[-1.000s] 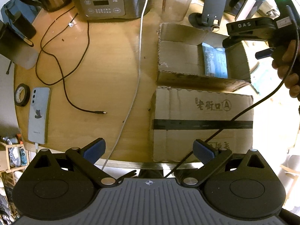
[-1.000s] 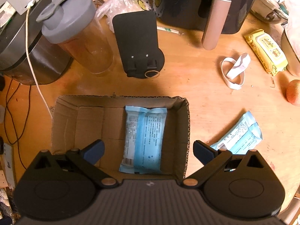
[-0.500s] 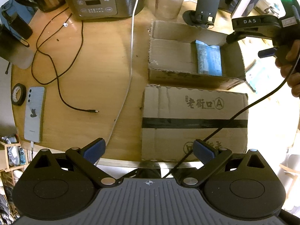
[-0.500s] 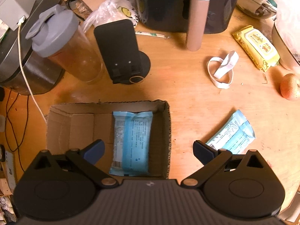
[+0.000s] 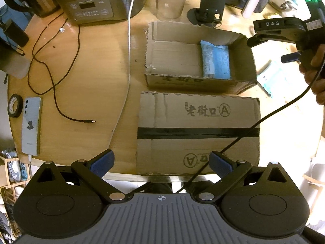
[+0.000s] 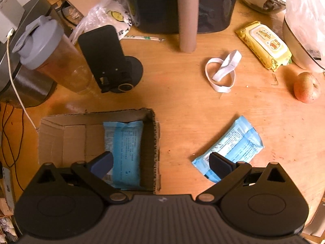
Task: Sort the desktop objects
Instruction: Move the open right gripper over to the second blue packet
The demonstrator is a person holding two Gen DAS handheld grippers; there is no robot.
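Note:
An open cardboard box (image 6: 61, 138) (image 5: 174, 61) lies on the round wooden table with one blue packet (image 6: 124, 152) (image 5: 216, 60) inside at its right end. A second blue packet (image 6: 231, 148) lies on the table to the box's right. My right gripper (image 6: 160, 163) hovers open above the box's right wall, nothing between its fingers; its right fingertip (image 6: 219, 165) overlaps the loose packet's near end. In the left wrist view it (image 5: 270, 32) appears at the upper right, held by a hand. My left gripper (image 5: 161, 161) is open over the table's near edge, above a closed taped carton (image 5: 199, 130).
On the right half lie a white elastic band (image 6: 221, 71), a yellow wipes pack (image 6: 264, 42), an apple (image 6: 306, 87), a black phone stand (image 6: 109, 59), a shaker bottle (image 6: 50, 55) and an air fryer (image 6: 182, 2). Left half holds a phone (image 5: 31, 126), tape roll (image 5: 14, 105), black cable (image 5: 54, 75) and cooker (image 5: 95, 2).
My right gripper has shifted right and back, so the box slid left in its view and the loose packet came nearer. The left gripper has pulled back and risen slightly.

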